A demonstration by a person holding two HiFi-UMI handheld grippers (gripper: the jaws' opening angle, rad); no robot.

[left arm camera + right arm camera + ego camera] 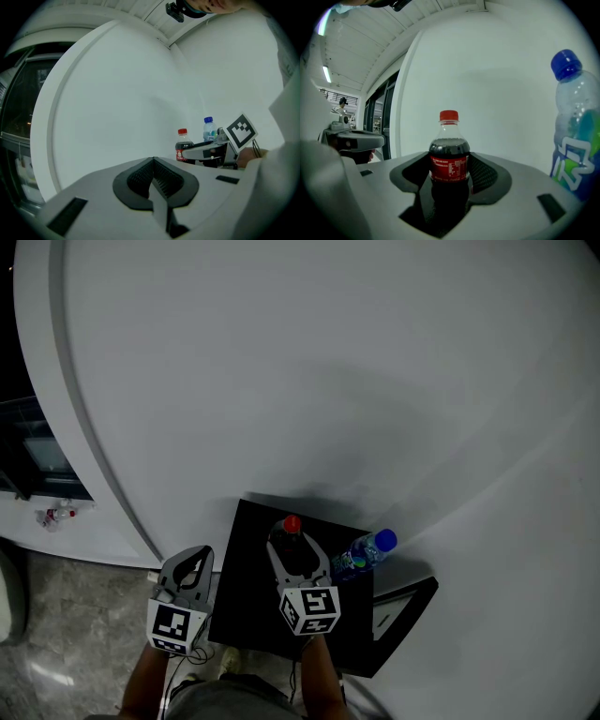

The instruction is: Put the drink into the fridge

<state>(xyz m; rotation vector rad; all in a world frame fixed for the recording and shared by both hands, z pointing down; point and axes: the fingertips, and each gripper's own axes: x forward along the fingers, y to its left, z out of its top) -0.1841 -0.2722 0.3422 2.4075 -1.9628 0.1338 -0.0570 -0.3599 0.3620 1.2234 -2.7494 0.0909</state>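
Observation:
A cola bottle [292, 525] with a red cap and red label stands upright over the small black table [242, 601]. My right gripper [294, 546] is shut on the cola bottle [449, 159], with its ribbed pads [483, 174] pressed against both sides below the label. Just to the right stands a clear bottle with a blue cap [367, 554], untouched [574, 136]. My left gripper [193, 561] hovers off the table's left edge, shut on nothing, its pads [140, 177] meeting. From the left gripper view, both bottles [182, 145] and the right gripper [201, 149] lie to the right.
A large white curved wall [328, 381] rises right behind the table. A dark glass front [33, 451] is at the far left above grey stone floor [66, 624]. A lower black shelf or box [405, 610] juts out at the table's right.

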